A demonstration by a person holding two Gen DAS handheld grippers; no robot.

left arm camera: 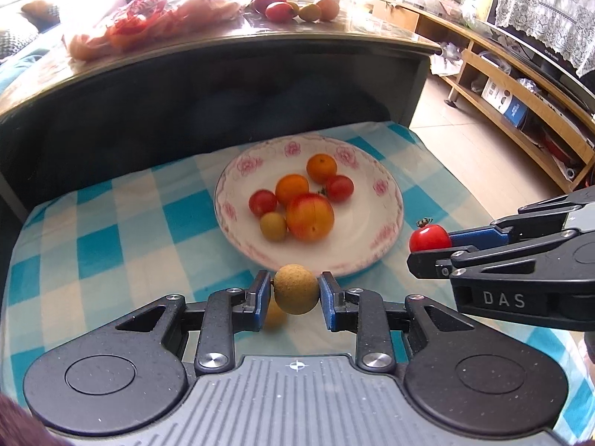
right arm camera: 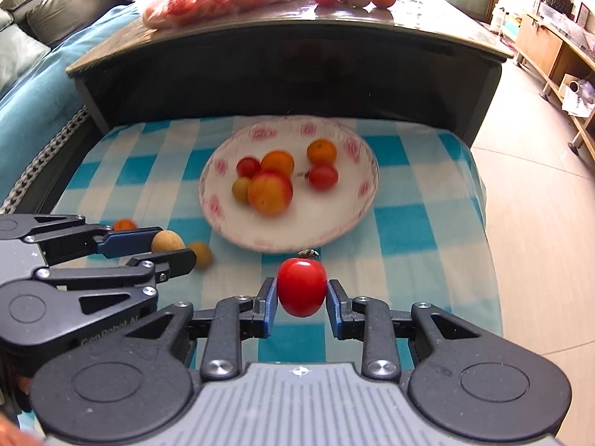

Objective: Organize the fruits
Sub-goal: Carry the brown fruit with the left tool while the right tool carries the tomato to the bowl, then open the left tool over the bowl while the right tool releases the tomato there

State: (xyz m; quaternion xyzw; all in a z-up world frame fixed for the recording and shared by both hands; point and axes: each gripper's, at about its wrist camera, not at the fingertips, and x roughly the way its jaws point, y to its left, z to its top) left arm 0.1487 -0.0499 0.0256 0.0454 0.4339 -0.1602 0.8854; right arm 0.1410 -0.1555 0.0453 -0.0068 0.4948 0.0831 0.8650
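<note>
A white plate (left arm camera: 386, 200) with pink flowers lies on a blue checked cloth and holds several fruits: oranges, cherry tomatoes, a peach (left arm camera: 309, 216) and a small yellow-green fruit. It also shows in the right wrist view (right arm camera: 357, 200). My left gripper (left arm camera: 295, 291) is shut on a tan longan (left arm camera: 296, 288) just in front of the plate's near rim; it also shows in the right wrist view (right arm camera: 167, 242). My right gripper (right arm camera: 302, 290) is shut on a red cherry tomato (right arm camera: 302, 287), held right of the plate in the left wrist view (left arm camera: 429, 238).
Another longan (right arm camera: 200, 254) and a small orange fruit (right arm camera: 124, 225) lie on the cloth left of the plate. Behind stands a dark coffee table (left arm camera: 260, 74) with a bag of fruit (left arm camera: 148, 18) and loose fruits (left arm camera: 297, 9). A sofa is left, shelving (left arm camera: 520, 93) right.
</note>
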